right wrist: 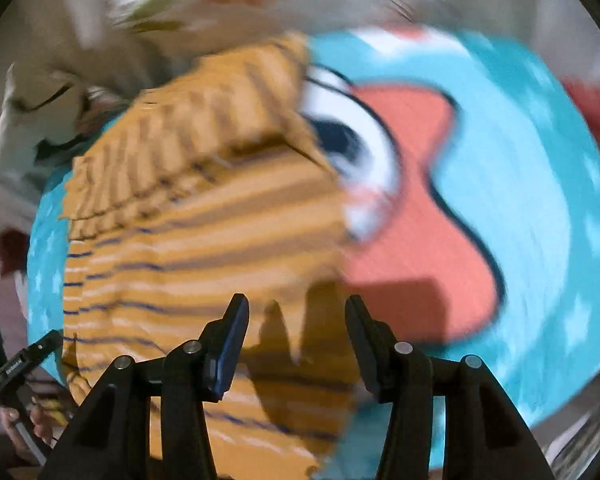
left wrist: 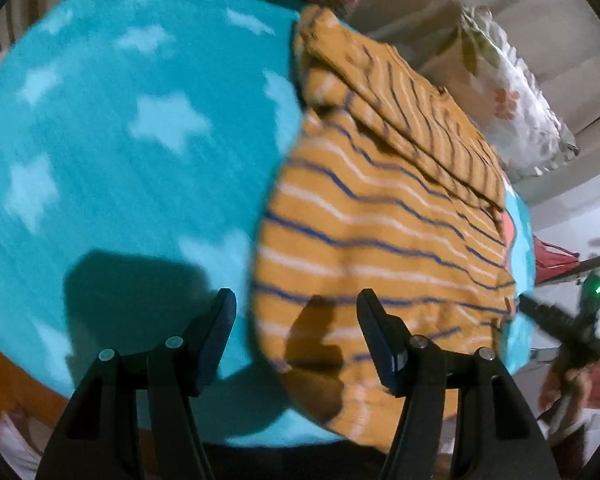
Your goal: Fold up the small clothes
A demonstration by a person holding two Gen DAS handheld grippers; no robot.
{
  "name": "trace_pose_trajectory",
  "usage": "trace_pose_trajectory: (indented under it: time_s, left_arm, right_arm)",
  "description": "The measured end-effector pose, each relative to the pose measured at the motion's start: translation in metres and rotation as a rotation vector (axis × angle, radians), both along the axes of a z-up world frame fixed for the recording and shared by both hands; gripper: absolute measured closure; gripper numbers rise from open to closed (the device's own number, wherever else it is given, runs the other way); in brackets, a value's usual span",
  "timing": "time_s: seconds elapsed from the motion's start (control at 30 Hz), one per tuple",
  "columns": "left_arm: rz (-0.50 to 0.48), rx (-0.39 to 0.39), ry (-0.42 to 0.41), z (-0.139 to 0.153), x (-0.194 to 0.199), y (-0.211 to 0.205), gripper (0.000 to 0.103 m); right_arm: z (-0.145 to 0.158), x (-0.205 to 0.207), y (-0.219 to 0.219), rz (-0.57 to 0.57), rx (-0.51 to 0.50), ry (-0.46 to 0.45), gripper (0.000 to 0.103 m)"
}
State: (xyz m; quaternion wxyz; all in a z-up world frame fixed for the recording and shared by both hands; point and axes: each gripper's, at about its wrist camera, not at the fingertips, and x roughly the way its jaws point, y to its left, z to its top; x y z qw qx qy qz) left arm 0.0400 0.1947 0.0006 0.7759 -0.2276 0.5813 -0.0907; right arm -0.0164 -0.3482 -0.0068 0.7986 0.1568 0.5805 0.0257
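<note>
An orange garment with blue and white stripes [left wrist: 380, 220] lies on a turquoise blanket with white stars [left wrist: 120, 160]; its far part is folded over. My left gripper [left wrist: 296, 304] is open and empty, hovering above the garment's near left edge. The other gripper [left wrist: 560, 320] shows at the right, beyond the garment. In the right wrist view the same garment [right wrist: 188, 240] lies left of centre on the blanket [right wrist: 540, 200]. My right gripper [right wrist: 296, 312] is open and empty above the garment's near right edge. The left gripper [right wrist: 16, 364] shows at the far left. Both views are motion-blurred.
The blanket carries a large pink, white and black cartoon figure [right wrist: 412, 200] right of the garment. A floral pillow [left wrist: 512, 100] lies behind the blanket. A red object [left wrist: 556, 260] sits off the right edge. An orange wooden surface [left wrist: 4, 376] shows under the blanket at lower left.
</note>
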Motion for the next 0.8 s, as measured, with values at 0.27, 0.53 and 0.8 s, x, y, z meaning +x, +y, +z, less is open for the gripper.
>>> trace_pose_trajectory:
  time_s: [0.27, 0.53, 0.8]
  left_arm:
    - [0.025, -0.037, 0.01, -0.006, -0.039, -0.044, 0.034]
    - [0.034, 0.017, 0.006, -0.006, -0.055, -0.068, 0.033]
    - [0.151, 0.001, -0.035, 0.015, -0.089, -0.027, 0.096]
  right_arm:
    - [-0.045, -0.053, -0.023, 0.01, 0.25, 0.0, 0.048]
    - [-0.066, -0.074, 0.008, 0.09, 0.521, -0.022, 0.048]
    - [-0.066, -0.077, 0.033, 0.152, 0.445, -0.015, 0.092]
